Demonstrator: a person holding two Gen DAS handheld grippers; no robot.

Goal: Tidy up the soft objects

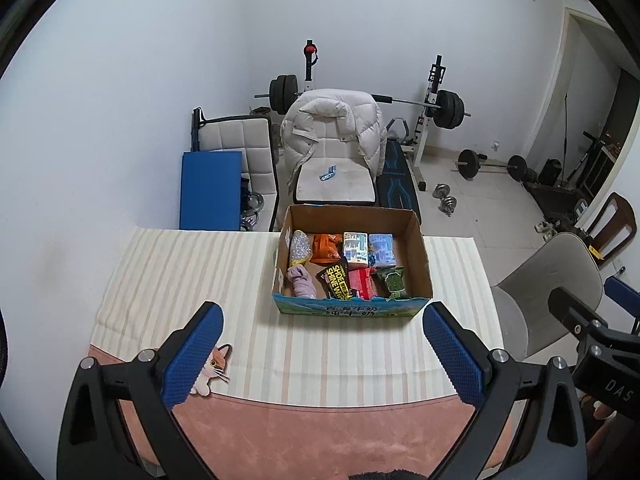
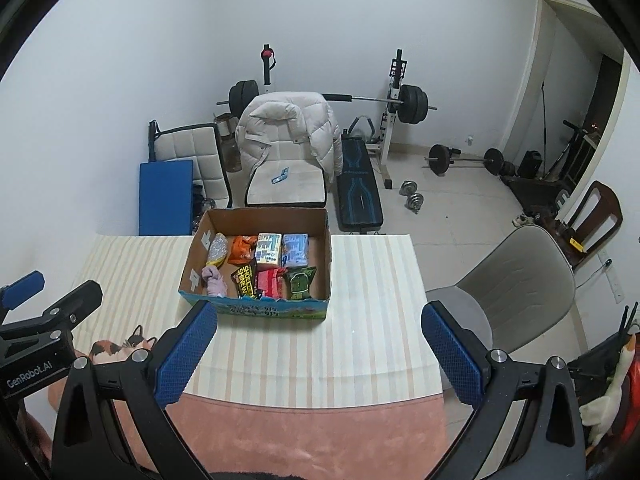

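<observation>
An open cardboard box (image 1: 420, 256) stands on the striped tablecloth (image 1: 180, 272) at the table's far side. It holds several soft packets and a pink cloth (image 1: 301, 280). It also shows in the right wrist view (image 2: 326, 256). A cat plush (image 1: 214, 364) lies at the near left, partly behind my left finger; it shows in the right wrist view (image 2: 120, 346) too. My left gripper (image 1: 323, 354) is open and empty above the near table. My right gripper (image 2: 320, 354) is open and empty beside it.
A pink mat (image 1: 320, 432) covers the near table edge. A grey chair (image 2: 516, 296) stands right of the table. A chair with a white jacket (image 1: 332, 136), a weight bench and barbells stand beyond the table. A white plush (image 2: 608, 396) hangs at the far right.
</observation>
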